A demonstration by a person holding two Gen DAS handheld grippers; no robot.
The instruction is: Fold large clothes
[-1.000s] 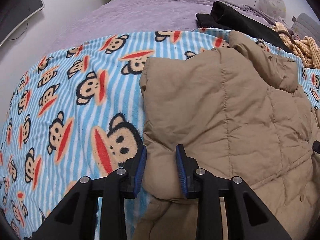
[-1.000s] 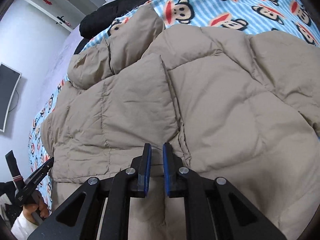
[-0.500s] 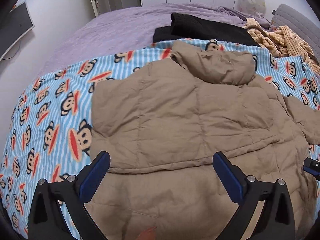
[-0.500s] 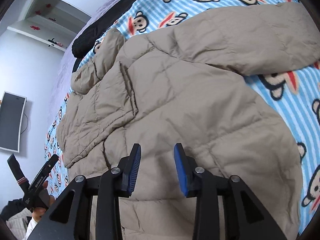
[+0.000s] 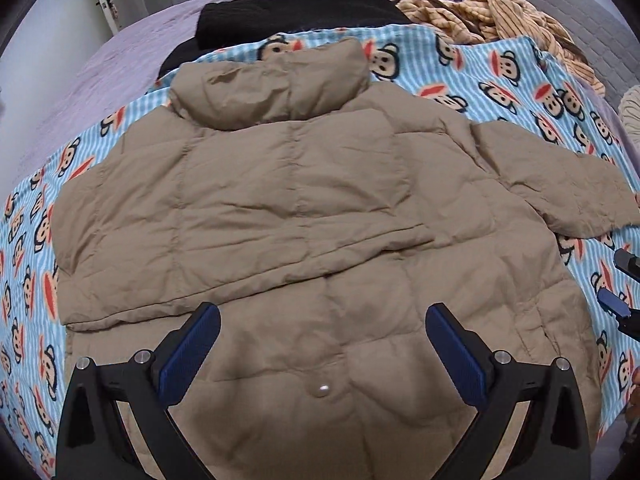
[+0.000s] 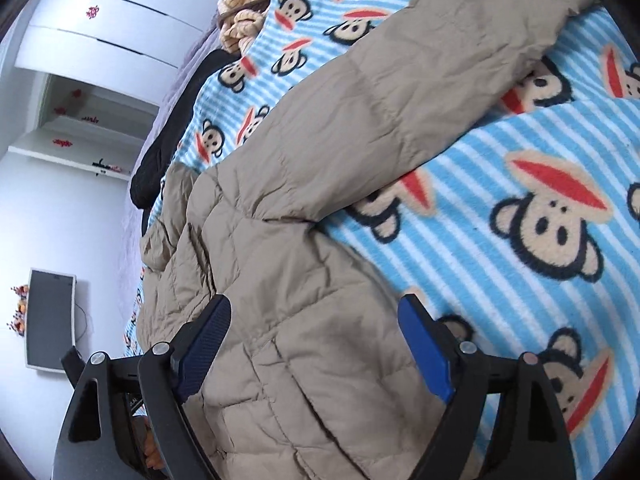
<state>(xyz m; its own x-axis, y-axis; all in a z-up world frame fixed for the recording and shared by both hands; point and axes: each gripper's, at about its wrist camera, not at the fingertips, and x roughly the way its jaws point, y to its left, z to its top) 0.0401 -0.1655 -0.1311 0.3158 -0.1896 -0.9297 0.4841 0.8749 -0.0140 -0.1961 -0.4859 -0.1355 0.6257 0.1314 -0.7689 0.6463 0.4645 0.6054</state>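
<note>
A tan quilted jacket [image 5: 304,208] lies back-up on a blue striped monkey blanket [image 5: 500,68], hood [image 5: 276,88] at the far end. Its left side is folded over the back, while the other sleeve [image 5: 560,184] stretches out to the right. My left gripper [image 5: 322,316] hovers wide open over the jacket's lower middle, touching nothing. My right gripper [image 6: 316,304] is over the jacket's [image 6: 304,216] right edge, below that sleeve [image 6: 420,80]. Its jaws are opening, and the pads press on nothing. Its tips also show at the right edge of the left wrist view [image 5: 620,288].
A black garment [image 5: 288,20] and a tan striped throw [image 5: 500,12] lie beyond the hood on the purple bedsheet [image 5: 100,72]. A dark screen [image 6: 50,320] hangs on the wall, with white cupboards [image 6: 100,32] behind the bed.
Both grippers have let go of the jacket fabric and opened wide. Both have drawn back, so each view has slid rightwards across the jacket. The folded left side stays over the back.
</note>
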